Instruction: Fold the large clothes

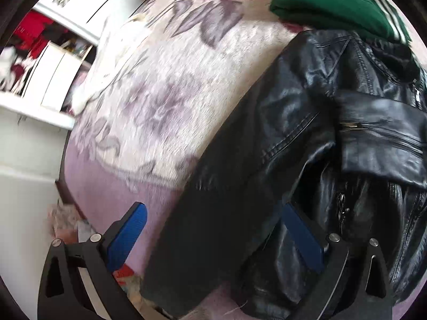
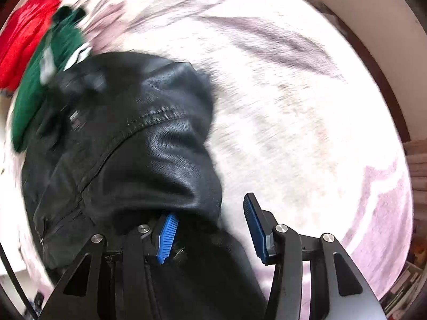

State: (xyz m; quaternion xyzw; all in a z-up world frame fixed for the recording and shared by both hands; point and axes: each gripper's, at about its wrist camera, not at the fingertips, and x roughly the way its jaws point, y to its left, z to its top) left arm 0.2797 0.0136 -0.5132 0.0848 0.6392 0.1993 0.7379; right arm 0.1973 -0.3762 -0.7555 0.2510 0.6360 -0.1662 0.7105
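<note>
A black leather jacket lies crumpled on a floral blanket that covers a bed. In the left wrist view my left gripper hangs open and wide above the jacket's lower edge. One blue pad is over the blanket and the other over the leather, and nothing is gripped. In the right wrist view my right gripper points down at the jacket. A leather fold overlaps its left pad. Bare blanket shows beside the right pad, so the jaws stand open.
A folded green garment with white stripes lies past the jacket, with a red garment beside it. White furniture and cluttered shelves stand beside the bed. Stacked papers lie off the bed's right edge.
</note>
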